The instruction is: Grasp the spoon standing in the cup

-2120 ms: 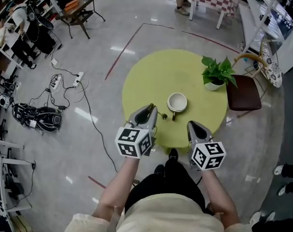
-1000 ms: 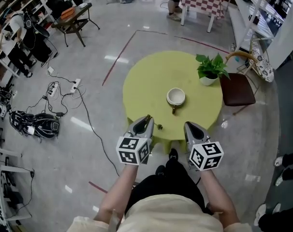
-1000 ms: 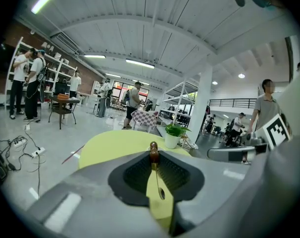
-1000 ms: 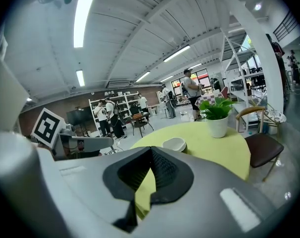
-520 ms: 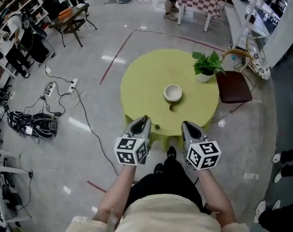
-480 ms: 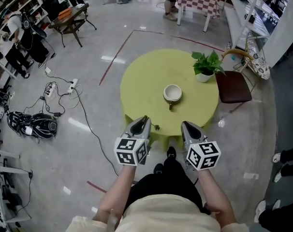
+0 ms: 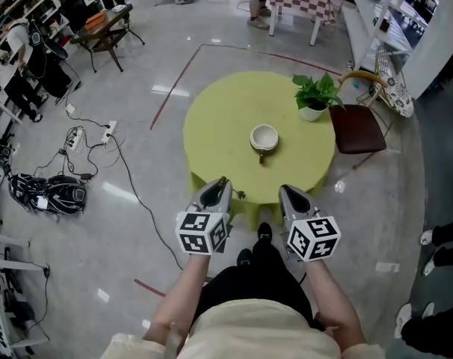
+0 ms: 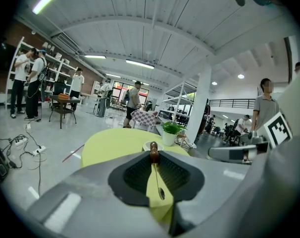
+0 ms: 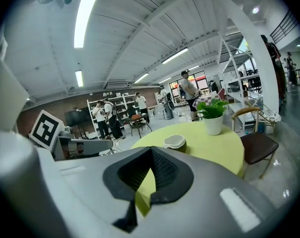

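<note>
My left gripper [image 7: 223, 182] [image 8: 153, 155] is shut on a thin metal spoon [image 8: 157, 175]. The spoon's brown handle knob sticks out past the fingertips, and its bowl points back toward the camera. A small part of the spoon [image 7: 240, 194] shows beside the left gripper in the head view. The white cup [image 7: 264, 136] [image 8: 153, 146] [image 9: 175, 142] stands near the middle of the round yellow-green table [image 7: 219, 126], with nothing standing in it. My right gripper [image 7: 284, 191] [image 9: 151, 150] is shut and holds nothing. Both grippers hang just off the table's near edge.
A potted plant [image 7: 314, 96] [image 9: 213, 115] stands at the table's far right, next to a brown chair [image 7: 357, 129]. Cables [image 7: 99, 137] and a black bag [image 7: 47, 193] lie on the floor to the left. Several people stand far behind.
The grippers have drawn back from over the table's near edge to just off it, with the spoon still in the left one. The table and cup now look farther away.
</note>
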Demonstrator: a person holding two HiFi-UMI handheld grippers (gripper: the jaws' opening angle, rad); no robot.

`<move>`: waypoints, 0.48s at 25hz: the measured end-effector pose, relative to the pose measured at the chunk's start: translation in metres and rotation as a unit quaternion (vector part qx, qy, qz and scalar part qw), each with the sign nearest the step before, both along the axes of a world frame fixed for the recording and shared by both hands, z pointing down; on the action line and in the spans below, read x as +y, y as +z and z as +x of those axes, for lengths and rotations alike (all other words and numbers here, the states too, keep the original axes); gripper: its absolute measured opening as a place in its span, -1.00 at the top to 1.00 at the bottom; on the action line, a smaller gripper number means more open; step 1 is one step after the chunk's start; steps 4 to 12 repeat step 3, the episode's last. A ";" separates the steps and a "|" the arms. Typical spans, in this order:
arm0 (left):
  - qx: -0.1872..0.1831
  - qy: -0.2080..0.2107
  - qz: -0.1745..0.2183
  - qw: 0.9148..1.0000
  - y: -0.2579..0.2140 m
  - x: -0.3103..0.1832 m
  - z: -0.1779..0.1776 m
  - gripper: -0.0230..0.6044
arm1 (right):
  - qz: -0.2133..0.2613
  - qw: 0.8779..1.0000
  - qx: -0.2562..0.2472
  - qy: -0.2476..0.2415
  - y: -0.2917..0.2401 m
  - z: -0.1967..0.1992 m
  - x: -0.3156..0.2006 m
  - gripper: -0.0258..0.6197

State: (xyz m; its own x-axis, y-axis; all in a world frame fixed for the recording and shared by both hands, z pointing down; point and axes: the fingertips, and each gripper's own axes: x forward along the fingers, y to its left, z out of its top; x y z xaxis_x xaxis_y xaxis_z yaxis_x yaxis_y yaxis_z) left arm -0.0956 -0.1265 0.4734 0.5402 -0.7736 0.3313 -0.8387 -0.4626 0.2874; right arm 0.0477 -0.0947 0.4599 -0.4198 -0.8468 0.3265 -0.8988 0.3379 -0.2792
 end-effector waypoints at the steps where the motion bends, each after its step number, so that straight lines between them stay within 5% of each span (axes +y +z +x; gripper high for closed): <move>1: 0.000 0.000 0.001 1.000 -0.001 0.001 -0.001 0.78 | 0.000 1.000 0.000 0.000 0.000 -0.001 0.001 0.92; 12: -0.001 0.001 0.002 1.000 -0.002 0.003 -0.002 0.78 | 0.000 1.000 0.000 0.000 0.000 -0.002 0.004 0.92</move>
